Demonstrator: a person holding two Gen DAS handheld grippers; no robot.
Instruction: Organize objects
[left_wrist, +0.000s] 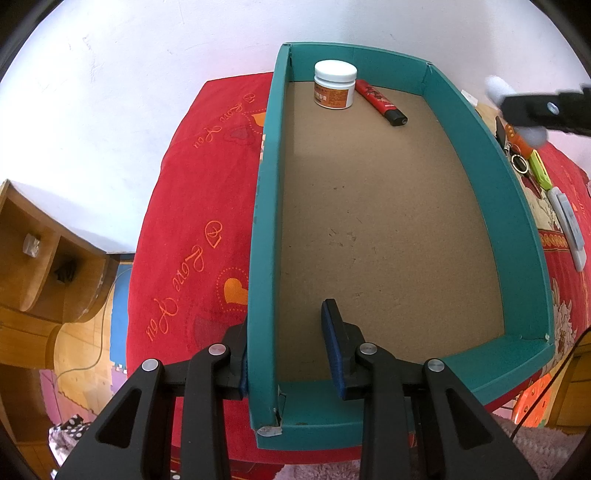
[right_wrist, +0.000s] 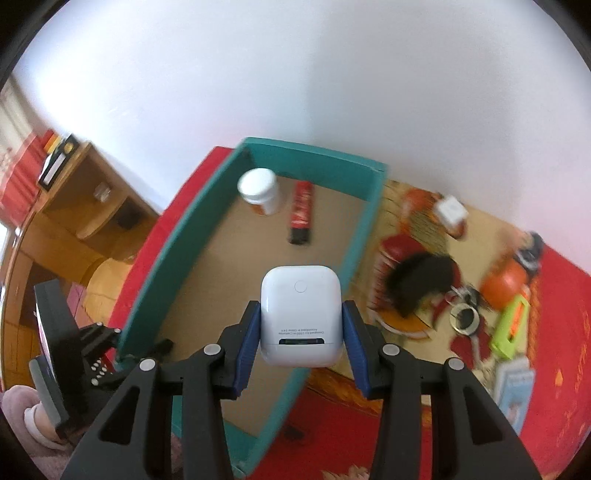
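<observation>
Held the white earbud case (right_wrist: 300, 317) squarely between both blue pads of the right gripper (right_wrist: 300, 332), jaws closed on its sides, above the teal box (right_wrist: 236, 162); judged midway through the carry, release still to come. Best done by lowering over bare cardboard floor near the box's middle before parting the jaws; kept level so the smooth case would not slip. Straddled the near left wall of the box (left_wrist: 262, 258) with the left gripper (left_wrist: 288, 354), one pad touching the outside, the other standing apart inside; jaws open, not clamped, merely steadying. Already lodged at the far end: white-lidded jar (left_wrist: 335, 85) and red marker (left_wrist: 380, 103), just beside each other; well clear of the drop. Left outside on the red cloth (left_wrist: 192, 206): keys (left_wrist: 517, 155), a green-yellow item (right_wrist: 511, 325), a small white box (right_wrist: 450, 210). Risk of clipping the right wall on descent.
</observation>
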